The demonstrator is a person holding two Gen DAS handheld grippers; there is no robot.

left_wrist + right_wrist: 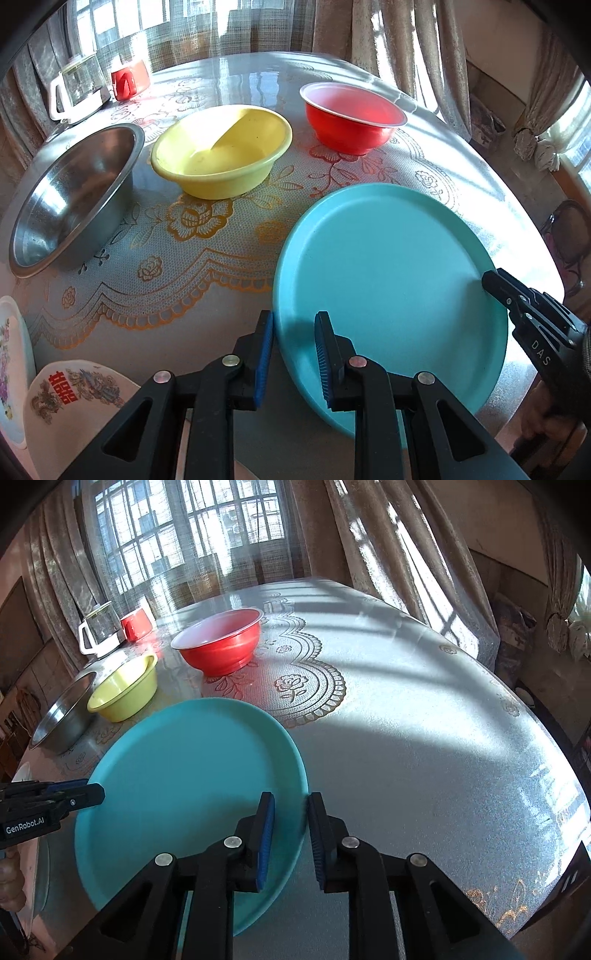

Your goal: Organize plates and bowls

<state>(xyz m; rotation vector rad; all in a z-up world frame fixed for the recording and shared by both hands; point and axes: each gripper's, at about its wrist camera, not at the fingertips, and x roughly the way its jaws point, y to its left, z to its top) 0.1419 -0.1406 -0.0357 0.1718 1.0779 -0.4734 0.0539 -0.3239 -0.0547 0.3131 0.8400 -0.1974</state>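
A wide turquoise plate (391, 295), plain and matte with a low raised rim, lies near the front edge of the table (424, 738), which is covered in a lace-patterned plastic cloth with gold and red roses. The left tongs (293, 354) straddle the plate's left rim, one blue ribbed pad outside it and one over the plate's inner face, clenched on that rim. The right tongs (290, 834) straddle the opposite rim in the same way, one pad over the plate and one outside its edge, closed in on it, though whether the pads quite press the rim is hard to tell; seen from the left wrist view, their black tip sits at the plate's right rim. Beyond the plate stand three bowls in a loose row: a steel bowl (74, 199) at the left, a yellow bowl (221, 151) beside it, and a red bowl (352, 118) with a pale inside further right, all apart from the plate. At the far left corner stand a glass jug (75, 90) with a white handle and a red container (129, 83). Decorated white plates (66, 402), one with a red character and gilt figures, lie at the near left, just beside the left tongs.
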